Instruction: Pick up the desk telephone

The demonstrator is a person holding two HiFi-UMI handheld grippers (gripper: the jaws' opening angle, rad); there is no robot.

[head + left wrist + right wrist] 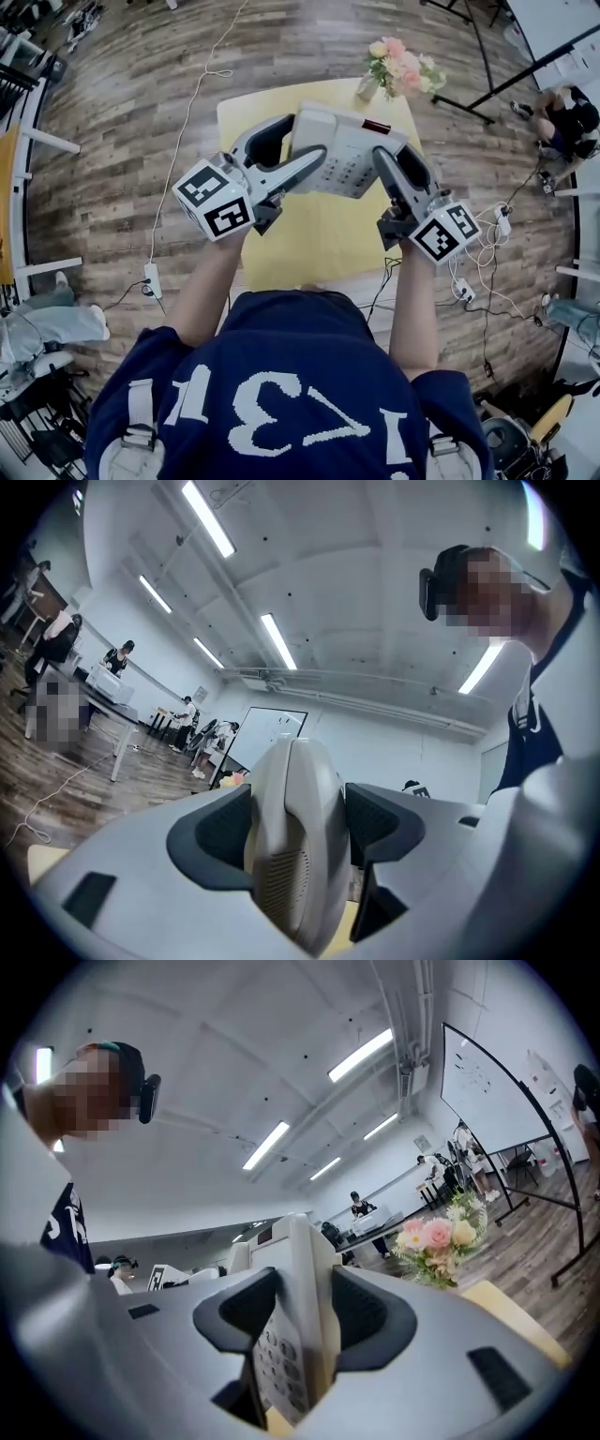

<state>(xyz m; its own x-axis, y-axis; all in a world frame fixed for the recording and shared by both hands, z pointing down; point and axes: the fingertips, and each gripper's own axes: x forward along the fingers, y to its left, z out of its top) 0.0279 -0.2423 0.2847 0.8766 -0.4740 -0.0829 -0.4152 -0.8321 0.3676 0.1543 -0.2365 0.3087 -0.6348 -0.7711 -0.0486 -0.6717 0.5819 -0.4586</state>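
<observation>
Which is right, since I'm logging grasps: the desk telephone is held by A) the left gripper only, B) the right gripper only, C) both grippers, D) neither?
C: the left gripper and the right gripper each clamp one side of the desk telephone.

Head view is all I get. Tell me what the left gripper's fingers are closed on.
Observer: In its own view, the left gripper has both fingers pressed on the rounded handset end, grille towards the camera.
Operator: Now report the right one.
Observer: The right gripper has its fingers pinching the desk telephone edge-on, with the keypad on one finger's side.
Operator: Say what shows below it.
Observer: The yellow table shows beneath the telephone's lower edge and off to the right.
</observation>
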